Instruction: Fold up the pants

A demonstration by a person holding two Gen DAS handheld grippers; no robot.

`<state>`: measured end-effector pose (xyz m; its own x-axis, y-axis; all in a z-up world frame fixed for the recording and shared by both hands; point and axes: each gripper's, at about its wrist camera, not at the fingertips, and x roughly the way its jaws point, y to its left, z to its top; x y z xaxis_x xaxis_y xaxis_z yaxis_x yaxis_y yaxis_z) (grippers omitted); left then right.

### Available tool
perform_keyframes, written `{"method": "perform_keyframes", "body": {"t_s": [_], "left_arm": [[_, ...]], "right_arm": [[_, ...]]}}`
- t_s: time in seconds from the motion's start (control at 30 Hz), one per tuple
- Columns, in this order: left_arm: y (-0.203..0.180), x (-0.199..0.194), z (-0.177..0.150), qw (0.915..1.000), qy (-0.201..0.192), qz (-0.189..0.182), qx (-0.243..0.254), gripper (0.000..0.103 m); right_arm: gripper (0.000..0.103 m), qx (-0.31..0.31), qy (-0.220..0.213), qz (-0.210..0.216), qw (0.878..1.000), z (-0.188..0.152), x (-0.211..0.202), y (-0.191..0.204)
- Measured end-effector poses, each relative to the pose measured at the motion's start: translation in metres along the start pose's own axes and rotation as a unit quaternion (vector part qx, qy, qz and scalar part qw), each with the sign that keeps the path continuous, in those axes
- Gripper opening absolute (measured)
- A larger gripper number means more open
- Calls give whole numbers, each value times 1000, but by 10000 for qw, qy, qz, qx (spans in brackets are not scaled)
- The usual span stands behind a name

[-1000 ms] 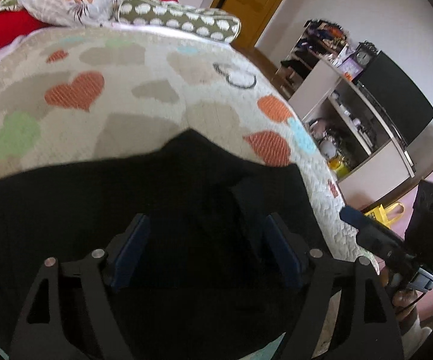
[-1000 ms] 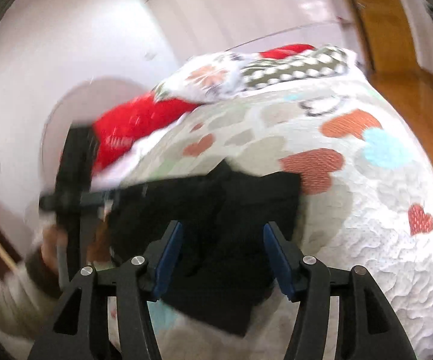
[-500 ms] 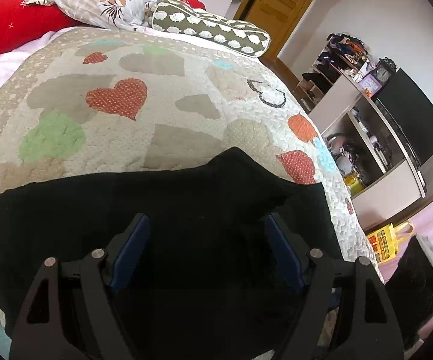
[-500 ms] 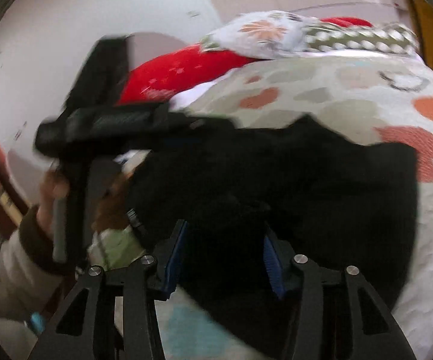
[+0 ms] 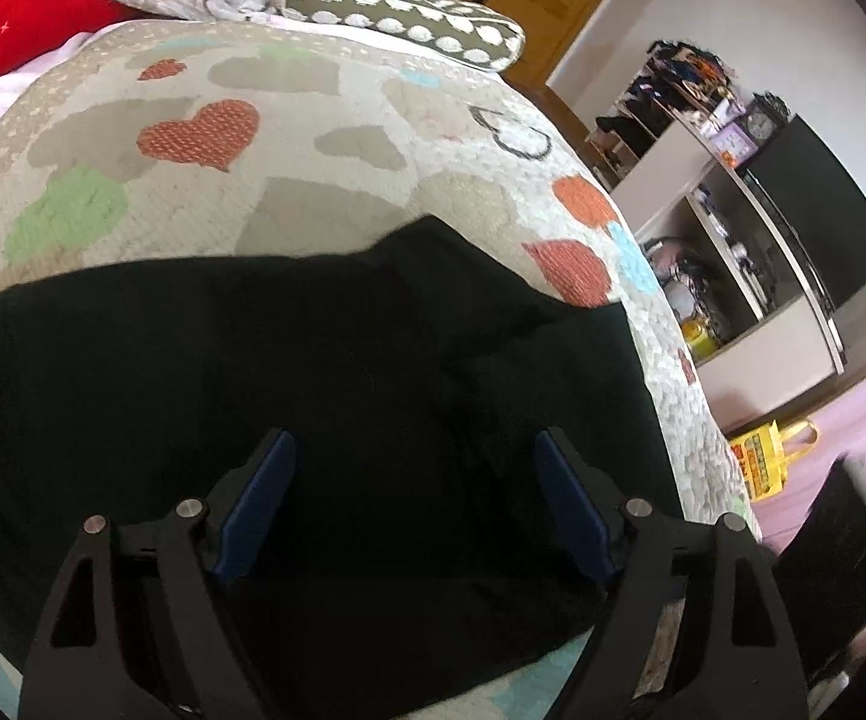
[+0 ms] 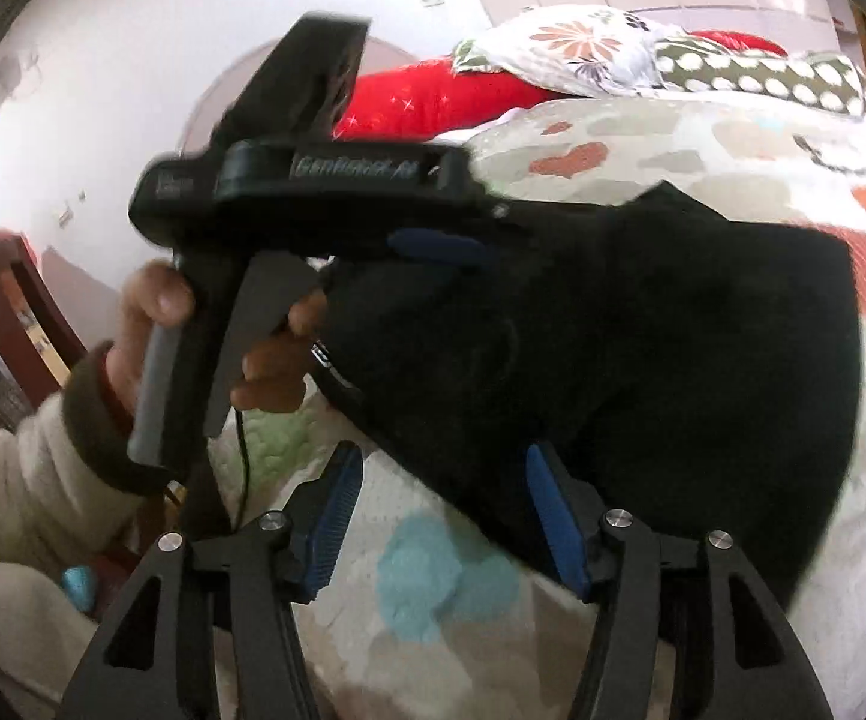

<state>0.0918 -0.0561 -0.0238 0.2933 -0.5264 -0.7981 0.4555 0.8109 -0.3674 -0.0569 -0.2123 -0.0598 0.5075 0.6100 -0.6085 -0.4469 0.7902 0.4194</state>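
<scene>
Directly below left gripper (image 5: 414,501): black pants (image 5: 313,372).

I can make out one marking: "GenRobot AI", blurred, in pale letters along the black body of the left gripper (image 6: 445,252) (seen from my right wrist view). Nothing else is legible.
</scene>
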Motion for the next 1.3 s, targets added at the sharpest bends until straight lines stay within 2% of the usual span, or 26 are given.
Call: {"method": "perform_keyframes", "body": {"t_s": [0.13,0.23,0.27,0.3,0.33,0.37,0.4,0.5,0.57,0.63,0.67,0.7,0.73,0.8,0.9,0.93,1.0,1.03,1.13,1.23,1.3], "left_arm": [[-17,10,-6,9998,84,91,167,84],[-26,20,-11,9992,78,271,270,84],[-33,23,-14,9984,52,345,447,83],[-37,25,-15,9976,58,376,583,79],[-41,26,-16,9971,98,352,672,68],[-46,26,-14,9964,204,342,755,39],[-48,25,-12,9958,257,372,799,25],[-39,16,-4,9979,320,82,555,17],[-29,15,-7,9984,338,130,425,17],[-24,15,-12,9985,292,179,435,17],[-21,15,-13,9989,261,107,379,24],[-18,15,-14,9993,223,112,270,36],[-15,15,-14,9995,196,165,189,42],[-14,11,-14,9998,153,116,71,51],[-17,-1,-14,9991,41,392,154,65],[-19,-7,-13,9986,-78,476,203,66],[-25,-20,-11,9969,-279,655,331,67],[-28,-25,-9,9966,-364,643,358,67],[-41,-33,-5,9961,-630,473,404,73],[-50,-21,0,9920,-727,898,519,75],[-44,-3,5,9900,-620,1193,417,75]], "right_arm": [[62,139,-500,-289,9982,5,-39,-16],[62,519,-836,-414,9943,6,-63,-41],[63,670,-920,-485,9923,6,-68,-50],[64,773,-967,-551,9908,7,-70,-57],[64,871,-1005,-630,9891,7,-71,-63],[64,940,-1030,-693,9878,6,-74,-68],[64,986,-1056,-738,9867,6,-75,-71],[61,928,-1157,-829,9855,12,-77,-70],[60,840,-1162,-934,9853,22,-71,-66],[54,743,-1109,-1022,9858,30,-66,-64],[52,709,-1083,-1046,9861,35,-60,-64],[49,688,-1023,-1119,9860,40,-51,-65],[46,690,-974,-1175,9859,43,-44,-66],[38,695,-760,-1303,9861,51,-24,-71],[31,686,-214,-1765,9817,55,5,-83],[27,714,-170,-1820,9805,55,7,-86],[28,810,-265,-1800,9800,54,0,-89],[32,823,-340,-1853,9786,54,-6,-89],[33,803,-535,-1852,9779,60,-18,-88],[33,780,-526,-1732,9804,67,-14,-89],[33,741,-418,-1812,9798,72,-2,-91]]}}
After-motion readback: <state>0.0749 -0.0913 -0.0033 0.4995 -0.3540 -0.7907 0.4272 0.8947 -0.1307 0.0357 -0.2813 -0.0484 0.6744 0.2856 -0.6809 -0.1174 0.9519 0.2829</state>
